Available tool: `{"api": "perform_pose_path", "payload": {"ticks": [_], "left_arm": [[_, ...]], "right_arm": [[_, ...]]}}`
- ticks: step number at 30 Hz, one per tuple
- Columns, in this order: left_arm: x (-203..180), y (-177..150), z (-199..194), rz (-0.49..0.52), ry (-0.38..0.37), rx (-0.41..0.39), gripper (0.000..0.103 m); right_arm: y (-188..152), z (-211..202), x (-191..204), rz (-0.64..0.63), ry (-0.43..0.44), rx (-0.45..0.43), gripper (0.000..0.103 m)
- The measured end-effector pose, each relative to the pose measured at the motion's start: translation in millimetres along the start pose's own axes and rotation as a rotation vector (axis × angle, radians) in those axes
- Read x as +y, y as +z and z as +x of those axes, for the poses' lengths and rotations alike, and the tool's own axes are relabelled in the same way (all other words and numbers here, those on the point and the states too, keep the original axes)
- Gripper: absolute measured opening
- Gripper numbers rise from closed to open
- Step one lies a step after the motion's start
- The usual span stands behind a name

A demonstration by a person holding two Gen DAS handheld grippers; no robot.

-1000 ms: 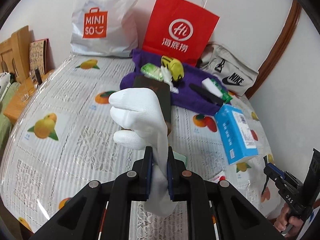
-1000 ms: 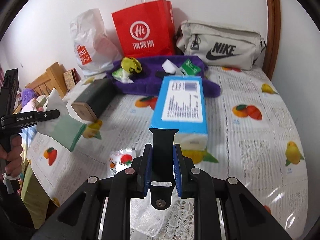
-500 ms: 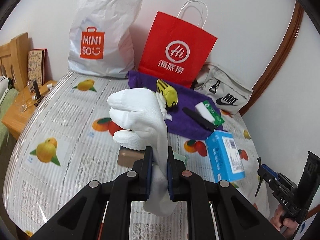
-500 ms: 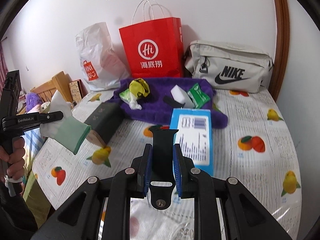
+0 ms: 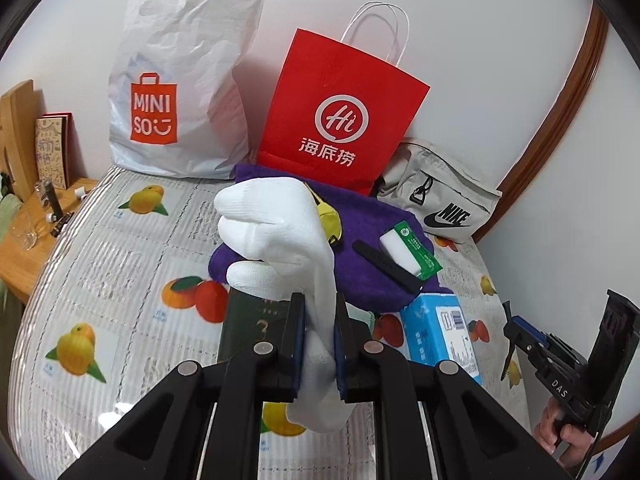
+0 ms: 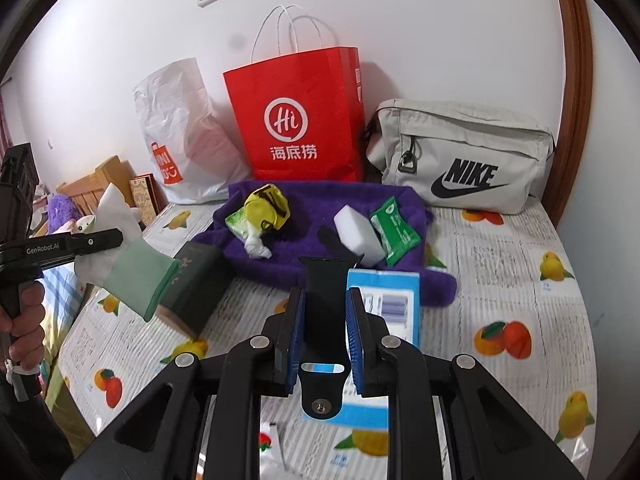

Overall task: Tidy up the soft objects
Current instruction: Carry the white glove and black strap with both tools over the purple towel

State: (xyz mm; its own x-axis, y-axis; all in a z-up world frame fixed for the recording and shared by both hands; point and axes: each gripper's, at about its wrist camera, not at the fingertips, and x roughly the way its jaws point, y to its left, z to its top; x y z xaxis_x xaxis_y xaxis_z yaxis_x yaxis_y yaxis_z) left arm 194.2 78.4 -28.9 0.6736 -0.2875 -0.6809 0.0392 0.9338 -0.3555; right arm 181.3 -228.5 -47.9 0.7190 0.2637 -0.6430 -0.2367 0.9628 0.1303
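Note:
My left gripper [image 5: 319, 334] is shut on a white glove [image 5: 280, 240] with a green cuff and holds it in the air above the table; it also shows in the right wrist view [image 6: 120, 256]. My right gripper [image 6: 324, 332] is shut on a black watch strap [image 6: 323, 304], held above a blue tissue box [image 6: 384, 312]. A purple towel [image 6: 352, 200] lies at the back with a yellow rolled item [image 6: 267, 208], a white sponge [image 6: 358, 236], a green wipes pack [image 6: 394, 232] and a second black strap [image 5: 384, 266] on it.
A red paper bag [image 6: 300, 120], a white Miniso bag [image 5: 180, 92] and a grey Nike bag [image 6: 460, 156] stand against the wall. A dark green box [image 6: 196, 284] lies left of the towel. A wooden side table [image 5: 36, 224] stands at the left.
Both grippers have risen and pulled back from the table with their loads still held. The glove and the strap sit unchanged in the jaws.

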Motion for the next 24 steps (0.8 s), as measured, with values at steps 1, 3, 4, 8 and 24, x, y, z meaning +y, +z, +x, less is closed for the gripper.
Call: {"api": "perform_pose_path", "payload": {"ticks": [1,3,4,8,24], "left_arm": [[1,2,2,-0.003,-0.007,0.001,0.012],[4,8,9,-0.02,-0.015,0.01,0.012],[4,10,11,-0.02,-0.014,0.012,0.012],[5,19,22,-0.01,-0.001,0.021,0.012],[19,59,80,-0.017,0.043,0.077,0.013]], "right_arm": [[4,3,-2,-0.001,-0.003,-0.001,0.021],[9,8,-4,-0.003,-0.008,-0.002,0.021],[13,11,-5,-0.003,-0.012,-0.004,0.021],[25,23,-10,-0.003,-0.02,-0.01,0.021],[56,89,-32,0.009,-0.029,0.026,0.021]]}}
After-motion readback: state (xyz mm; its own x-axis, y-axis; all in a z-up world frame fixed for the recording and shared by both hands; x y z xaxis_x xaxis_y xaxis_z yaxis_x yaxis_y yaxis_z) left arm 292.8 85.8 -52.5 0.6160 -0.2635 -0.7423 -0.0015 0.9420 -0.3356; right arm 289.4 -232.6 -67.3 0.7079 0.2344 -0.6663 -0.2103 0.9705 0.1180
